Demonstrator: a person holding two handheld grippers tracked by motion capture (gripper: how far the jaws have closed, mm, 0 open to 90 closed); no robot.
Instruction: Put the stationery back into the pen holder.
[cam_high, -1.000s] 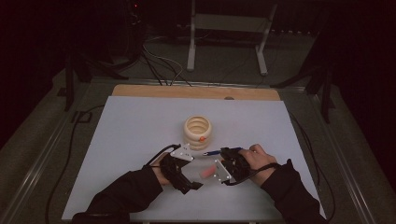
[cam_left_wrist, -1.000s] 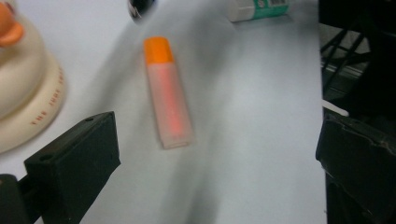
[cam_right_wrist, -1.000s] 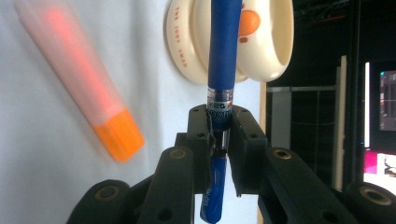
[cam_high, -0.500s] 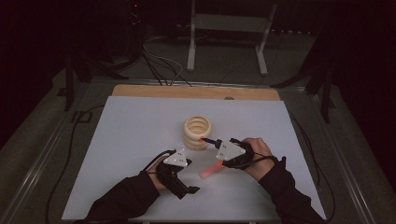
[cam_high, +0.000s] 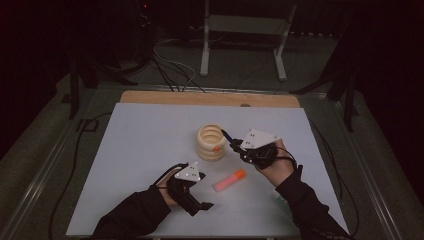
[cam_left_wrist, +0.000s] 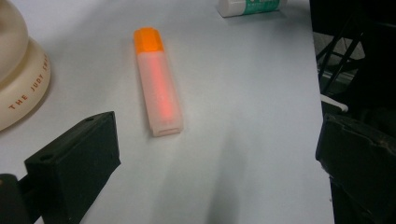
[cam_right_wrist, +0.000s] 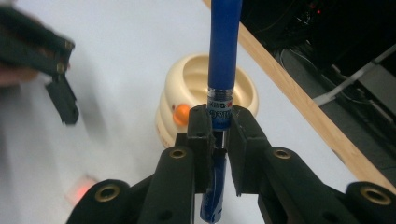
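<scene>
A cream beehive-shaped pot (cam_high: 211, 142) stands mid-table. My right gripper (cam_high: 235, 146) hovers just right of it, shut on a blue pen (cam_high: 226, 135) whose far end points over the pot's rim. In the right gripper view the jaws (cam_right_wrist: 219, 126) clamp the pen (cam_right_wrist: 224, 51) above the pot (cam_right_wrist: 205, 93). An orange-capped highlighter (cam_high: 229, 180) lies flat between the hands. My left gripper (cam_high: 200, 194) rests low, left of it. In the left gripper view it (cam_left_wrist: 217, 140) is open, with the highlighter (cam_left_wrist: 158, 88) just ahead of the jaws and not touched.
A white and green tube (cam_high: 278, 199) lies by the right forearm, also at the top of the left gripper view (cam_left_wrist: 250, 5). A wooden strip (cam_high: 210, 98) borders the white tabletop's far edge. Cables and a metal stand sit on the floor beyond.
My right gripper has lifted the blue pen off the table and carried it up toward the pot. The left gripper has stayed about where it was, and the highlighter still lies flat.
</scene>
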